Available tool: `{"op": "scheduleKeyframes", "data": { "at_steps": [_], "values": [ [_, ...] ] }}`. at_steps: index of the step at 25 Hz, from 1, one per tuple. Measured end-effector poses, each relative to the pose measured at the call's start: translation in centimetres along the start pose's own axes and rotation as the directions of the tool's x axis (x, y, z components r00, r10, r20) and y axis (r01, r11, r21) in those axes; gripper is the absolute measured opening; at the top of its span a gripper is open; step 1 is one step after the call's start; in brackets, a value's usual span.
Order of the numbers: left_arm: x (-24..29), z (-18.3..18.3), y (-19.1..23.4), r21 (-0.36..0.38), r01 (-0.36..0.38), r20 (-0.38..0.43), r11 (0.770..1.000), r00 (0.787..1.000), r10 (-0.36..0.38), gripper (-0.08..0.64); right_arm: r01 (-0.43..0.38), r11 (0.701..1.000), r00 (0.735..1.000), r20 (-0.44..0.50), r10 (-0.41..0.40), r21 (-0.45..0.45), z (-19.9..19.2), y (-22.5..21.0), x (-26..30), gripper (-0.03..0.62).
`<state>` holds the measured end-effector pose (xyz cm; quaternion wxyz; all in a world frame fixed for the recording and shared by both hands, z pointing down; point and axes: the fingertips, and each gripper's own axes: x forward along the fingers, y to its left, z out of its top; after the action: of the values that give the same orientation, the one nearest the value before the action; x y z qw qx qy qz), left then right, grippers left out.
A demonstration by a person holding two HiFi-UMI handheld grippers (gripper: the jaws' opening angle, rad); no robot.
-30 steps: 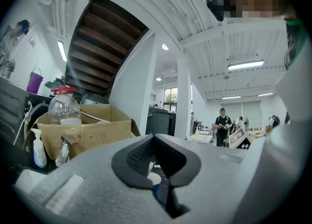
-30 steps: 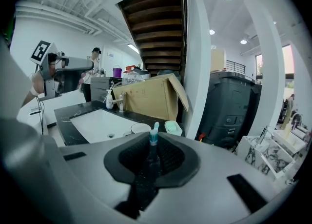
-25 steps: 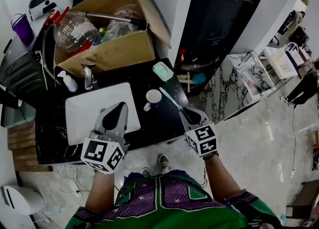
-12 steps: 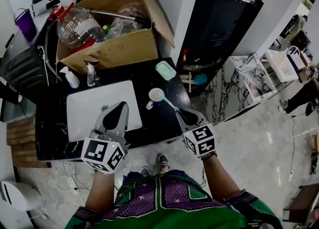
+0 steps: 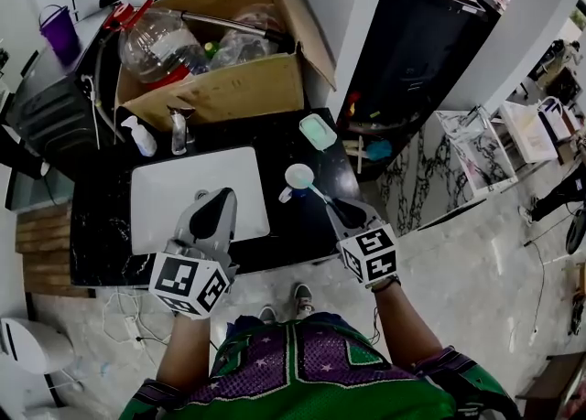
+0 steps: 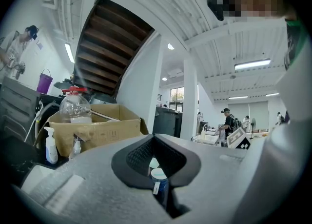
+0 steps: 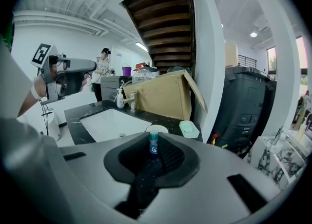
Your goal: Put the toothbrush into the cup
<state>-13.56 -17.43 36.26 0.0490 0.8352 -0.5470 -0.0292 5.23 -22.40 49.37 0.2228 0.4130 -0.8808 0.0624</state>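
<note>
Both forearms reach out from the person's body, side by side. The left gripper (image 5: pixel 212 199) points straight ahead with its jaws together and nothing between them. The right gripper (image 5: pixel 337 210), well apart from it, leans slightly toward the left one, its jaws clamped on the toothbrush (image 5: pixel 318 192).

toothbrush (image 7: pixel 153 148) lower end hidden in right gripper (image 7: pixel 152 138) fingers (image 7: pixel 178 156), cup (image 7: pixel 157 129) mostly behind them — only rim showing

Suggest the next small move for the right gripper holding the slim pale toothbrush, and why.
Probably ease the right gripper forward and down, jaws shut, to bring the slim pale toothbrush well into the white round cup. The head view shows its far end only just at the cup's mouth; releasing now might let it tip out onto the black counter.
</note>
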Motion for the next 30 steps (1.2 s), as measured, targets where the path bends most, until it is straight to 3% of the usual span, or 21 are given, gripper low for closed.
{"op": "scheduleKeyframes", "data": {
  "at_steps": [30],
  "values": [
    [1.8, 0.2, 2.6, 0.008, -0.078, -0.024, 0.997, 0.997, 0.078, 0.017, -0.016, 0.998, 0.999, 0.033, 0.014, 0.055, 1.5, -3.4, 4.8, 0.055]
  ]
}}
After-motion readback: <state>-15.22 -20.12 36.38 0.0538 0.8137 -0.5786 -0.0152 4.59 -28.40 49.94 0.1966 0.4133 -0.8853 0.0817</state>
